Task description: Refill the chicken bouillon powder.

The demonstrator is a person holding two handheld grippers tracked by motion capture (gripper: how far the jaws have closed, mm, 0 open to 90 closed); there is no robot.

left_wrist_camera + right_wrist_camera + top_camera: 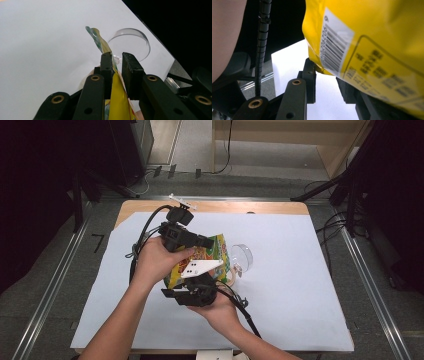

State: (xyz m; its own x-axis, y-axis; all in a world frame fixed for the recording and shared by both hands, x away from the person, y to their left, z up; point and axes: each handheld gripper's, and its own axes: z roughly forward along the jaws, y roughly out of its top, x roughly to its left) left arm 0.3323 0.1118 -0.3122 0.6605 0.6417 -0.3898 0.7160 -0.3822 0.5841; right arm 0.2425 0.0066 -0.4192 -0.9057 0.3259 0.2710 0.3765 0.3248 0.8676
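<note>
The left gripper [117, 62] is clamped on the thin edge of a yellow snack bag [118, 100], whose twisted top rises just beyond its jaw tips. The right gripper [327, 75] pinches the bag's lower corner beside the barcode, its jaws nearly together. Past the left gripper's tips a clear plastic cup [130, 43] lies on the white sheet [37, 50] covering the table.

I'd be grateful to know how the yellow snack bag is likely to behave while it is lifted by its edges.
The snack bag will probably flop and twist: its sealed edge already curls past the left claw. It looks light for its size, puffed with air. Its glossy film may slip, so the right claw at its corner could lose hold.
</note>
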